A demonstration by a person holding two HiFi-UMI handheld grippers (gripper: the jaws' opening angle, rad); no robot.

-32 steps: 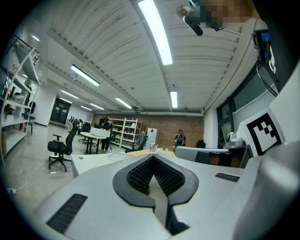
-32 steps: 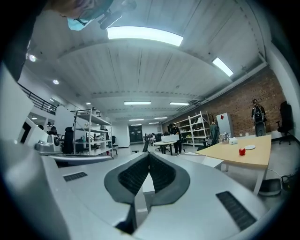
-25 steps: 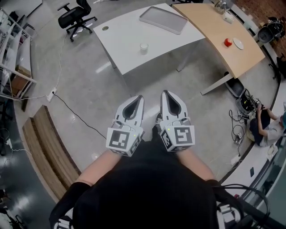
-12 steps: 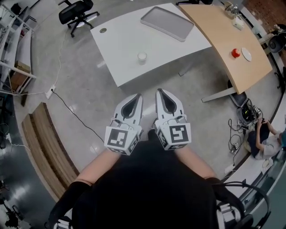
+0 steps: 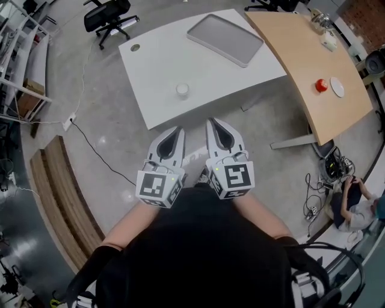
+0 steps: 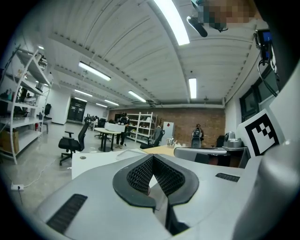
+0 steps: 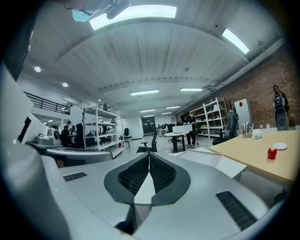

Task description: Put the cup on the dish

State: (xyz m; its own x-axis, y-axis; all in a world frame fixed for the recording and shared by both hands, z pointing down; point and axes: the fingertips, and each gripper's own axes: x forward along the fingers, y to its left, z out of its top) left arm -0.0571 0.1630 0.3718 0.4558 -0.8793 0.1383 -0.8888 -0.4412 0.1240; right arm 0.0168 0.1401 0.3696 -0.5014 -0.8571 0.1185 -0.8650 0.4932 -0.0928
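A small white cup [image 5: 182, 90] stands on the white table [image 5: 156, 60], near its front edge. On the wooden table [image 5: 301, 54] to the right, a red cup [image 5: 322, 85] stands beside a small white dish [image 5: 337, 87]; the right gripper view also shows the red cup [image 7: 272, 153] and the dish [image 7: 280, 146]. Both grippers are held side by side in front of the person, short of the white table. My left gripper [image 5: 176, 130] is shut and empty, its tips [image 6: 152, 157] meeting. My right gripper [image 5: 214, 123] is shut too, with nothing between its pads [image 7: 149, 155].
A grey tray [image 5: 225, 39] lies at the white table's far end. An office chair [image 5: 108, 15] stands behind it, shelves [image 5: 21, 66] at left. A wooden bench [image 5: 60, 198] and a floor cable [image 5: 99, 153] lie at left. A person [image 5: 352, 201] sits low at right.
Both tables have slid down and closer in the head view as the person walked toward them. The two grippers stay shut and side by side.
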